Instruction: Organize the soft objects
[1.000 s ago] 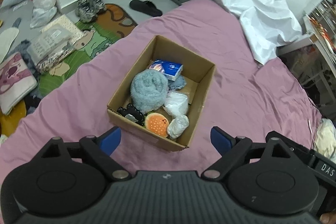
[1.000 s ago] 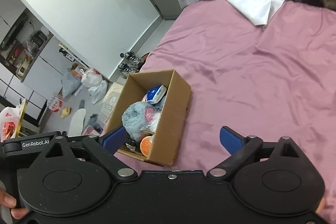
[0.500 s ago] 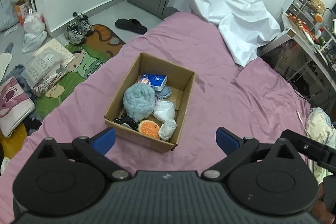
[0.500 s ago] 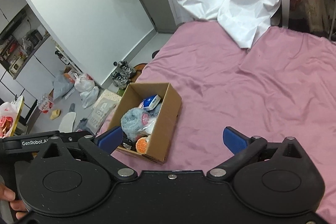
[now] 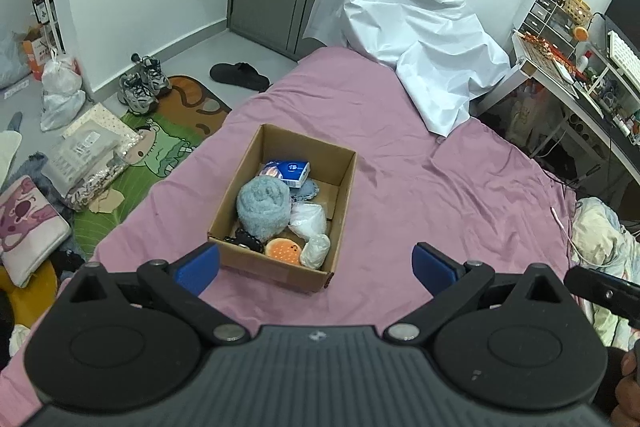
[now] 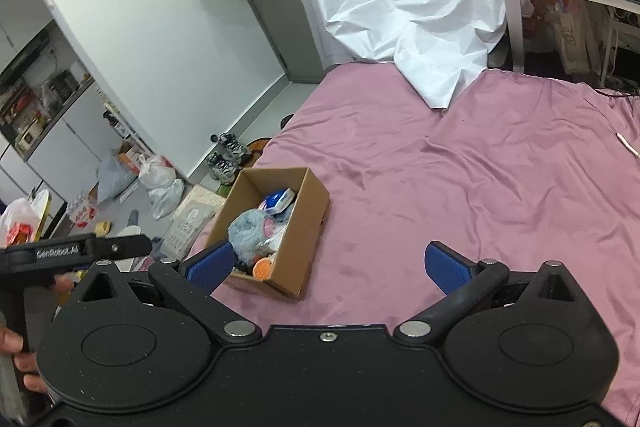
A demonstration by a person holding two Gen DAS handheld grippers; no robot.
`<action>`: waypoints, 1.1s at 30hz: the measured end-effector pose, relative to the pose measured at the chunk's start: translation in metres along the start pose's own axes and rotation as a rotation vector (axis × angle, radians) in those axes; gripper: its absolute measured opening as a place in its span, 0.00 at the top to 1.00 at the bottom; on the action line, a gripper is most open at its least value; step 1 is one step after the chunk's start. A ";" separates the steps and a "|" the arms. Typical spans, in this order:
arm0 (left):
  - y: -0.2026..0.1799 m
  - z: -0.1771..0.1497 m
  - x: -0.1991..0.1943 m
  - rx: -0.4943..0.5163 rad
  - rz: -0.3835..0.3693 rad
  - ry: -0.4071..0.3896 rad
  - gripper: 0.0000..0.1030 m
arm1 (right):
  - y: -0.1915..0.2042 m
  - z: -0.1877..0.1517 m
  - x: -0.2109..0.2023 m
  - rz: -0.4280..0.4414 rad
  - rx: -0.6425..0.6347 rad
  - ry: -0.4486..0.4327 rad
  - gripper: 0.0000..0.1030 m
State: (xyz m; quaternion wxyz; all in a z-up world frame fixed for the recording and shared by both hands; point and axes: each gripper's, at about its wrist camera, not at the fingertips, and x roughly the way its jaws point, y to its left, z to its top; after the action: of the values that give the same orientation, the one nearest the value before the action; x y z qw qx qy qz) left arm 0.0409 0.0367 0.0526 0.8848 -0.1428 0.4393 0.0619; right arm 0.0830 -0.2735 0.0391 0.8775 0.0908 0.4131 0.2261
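Note:
An open cardboard box (image 5: pixel 346 183) stands on the pink bed (image 5: pixel 420 187). In it lie a fluffy blue-grey roll (image 5: pixel 262 207), a blue tissue pack (image 5: pixel 290 171), a white bag (image 5: pixel 308 221), an orange round toy (image 5: pixel 283 251), a white bundle (image 5: pixel 316 251) and a black item (image 5: pixel 244 239). The box also shows in the right wrist view (image 6: pixel 310 239). My left gripper (image 5: pixel 316 267) is open and empty, held above and in front of the box. My right gripper (image 6: pixel 328 265) is open and empty, to the right of the box.
A crumpled white sheet (image 5: pixel 400 27) covers the bed's far end. A cluttered desk (image 5: pixel 580 67) stands at the right. The floor at the left holds shoes (image 5: pixel 144 87), a slipper (image 5: pixel 240 77), bags (image 5: pixel 60 91), a green mat (image 5: pixel 160 151) and cushions (image 5: pixel 28 227).
Both grippers have pulled back and up from the box, so the box looks smaller and more of the room shows. Both stay open and empty.

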 end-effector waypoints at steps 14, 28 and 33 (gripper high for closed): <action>-0.009 -0.021 -0.026 0.085 0.033 -0.016 0.01 | 0.002 -0.016 -0.035 -0.018 -0.069 -0.045 0.00; -0.003 -0.037 -0.049 0.104 0.059 -0.040 0.01 | 0.013 -0.024 -0.038 0.035 -0.112 -0.017 0.00; 0.000 -0.042 -0.054 0.108 0.061 -0.042 0.01 | 0.013 -0.026 -0.041 0.056 -0.091 -0.018 0.00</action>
State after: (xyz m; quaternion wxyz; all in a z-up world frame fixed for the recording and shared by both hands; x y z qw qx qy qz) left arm -0.0233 0.0243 0.0715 0.8979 -0.0798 0.4276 0.0680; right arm 0.0362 -0.2824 0.0552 0.8777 0.0643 0.3918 0.2682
